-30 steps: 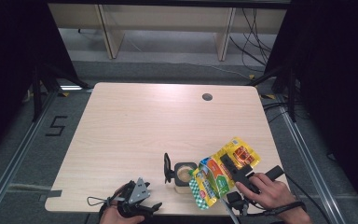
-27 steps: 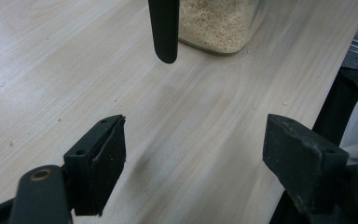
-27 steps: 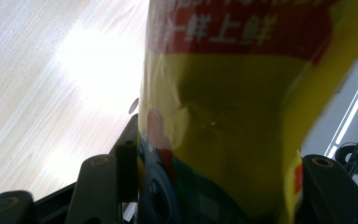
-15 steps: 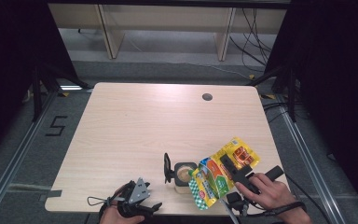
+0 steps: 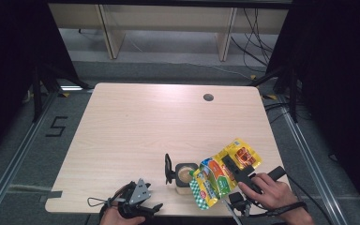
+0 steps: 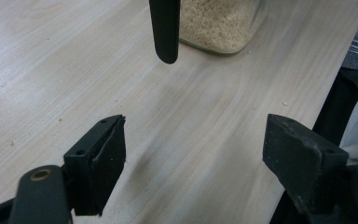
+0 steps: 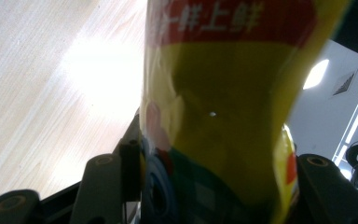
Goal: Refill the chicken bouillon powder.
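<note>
Near the front edge of the bench (image 5: pixel 136 126), a small square jar (image 5: pixel 185 177) is standing upright, and it is holding pale crumbs inside. Its black lid (image 5: pixel 168 168) is hanging open just to the left of the jar, and in the left gripper view the lid (image 6: pixel 164 29) is reaching down in front of the jar (image 6: pixel 219 25).

Just to the right of the jar, a yellow and green bag (image 5: pixel 222 173) is lying tilted, with one end over the jar's right rim; whether it is touching the rim I cannot tell. The right tool (image 5: pixel 238 169) is lying on this bag and is gripping it, with the person's right hand (image 5: pixel 268 190) behind it. In the right gripper view the bag (image 7: pixel 223 116) is sitting between the two black jaws, which are pressing on its sides at a middle width, so the right tool (image 7: pixel 214 186) is holding the bag.

To the left of the jar, well apart from it, the left tool (image 5: pixel 138 201) is resting at the front edge of the bench in the person's left hand. In the left gripper view the left tool (image 6: pixel 193 149) is standing wide, with only bare wood between its jaws, and it is pointing toward the jar.
</note>
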The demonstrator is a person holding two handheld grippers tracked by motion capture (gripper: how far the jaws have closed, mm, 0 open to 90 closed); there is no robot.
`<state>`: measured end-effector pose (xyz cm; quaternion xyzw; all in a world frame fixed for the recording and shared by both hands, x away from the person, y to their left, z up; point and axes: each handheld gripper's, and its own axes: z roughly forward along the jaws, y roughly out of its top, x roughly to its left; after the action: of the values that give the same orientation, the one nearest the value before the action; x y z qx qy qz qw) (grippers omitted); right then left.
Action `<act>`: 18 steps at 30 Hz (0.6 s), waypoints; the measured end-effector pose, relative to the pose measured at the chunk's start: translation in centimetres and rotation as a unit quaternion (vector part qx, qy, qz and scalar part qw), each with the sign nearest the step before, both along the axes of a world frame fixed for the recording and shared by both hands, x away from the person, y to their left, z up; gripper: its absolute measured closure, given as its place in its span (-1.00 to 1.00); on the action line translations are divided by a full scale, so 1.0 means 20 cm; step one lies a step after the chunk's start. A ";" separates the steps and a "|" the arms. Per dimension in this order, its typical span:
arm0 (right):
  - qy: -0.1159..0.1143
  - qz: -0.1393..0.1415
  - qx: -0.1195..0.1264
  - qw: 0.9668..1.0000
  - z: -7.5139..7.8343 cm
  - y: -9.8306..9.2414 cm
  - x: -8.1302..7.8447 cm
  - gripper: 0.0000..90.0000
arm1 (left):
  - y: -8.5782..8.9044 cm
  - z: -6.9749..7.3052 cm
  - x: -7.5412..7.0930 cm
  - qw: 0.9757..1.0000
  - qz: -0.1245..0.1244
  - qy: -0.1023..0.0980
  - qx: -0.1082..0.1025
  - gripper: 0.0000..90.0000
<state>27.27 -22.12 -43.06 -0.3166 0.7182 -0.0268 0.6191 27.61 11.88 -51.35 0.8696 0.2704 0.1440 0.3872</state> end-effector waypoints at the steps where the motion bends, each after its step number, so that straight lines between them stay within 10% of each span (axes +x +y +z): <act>1: 0.000 -0.003 0.007 1.000 0.00 0.00 0.00 0.09 | 0.00 0.00 0.00 1.000 0.000 0.000 0.000 -0.53; 18: 0.010 0.002 0.017 1.000 0.00 -0.02 0.01 0.11 | 0.00 0.00 0.00 1.000 0.000 -0.002 0.000 -0.53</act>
<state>27.39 -22.45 -43.03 -0.3081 0.7241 -0.0100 0.6170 27.62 11.91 -51.35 0.8693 0.2698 0.1464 0.3874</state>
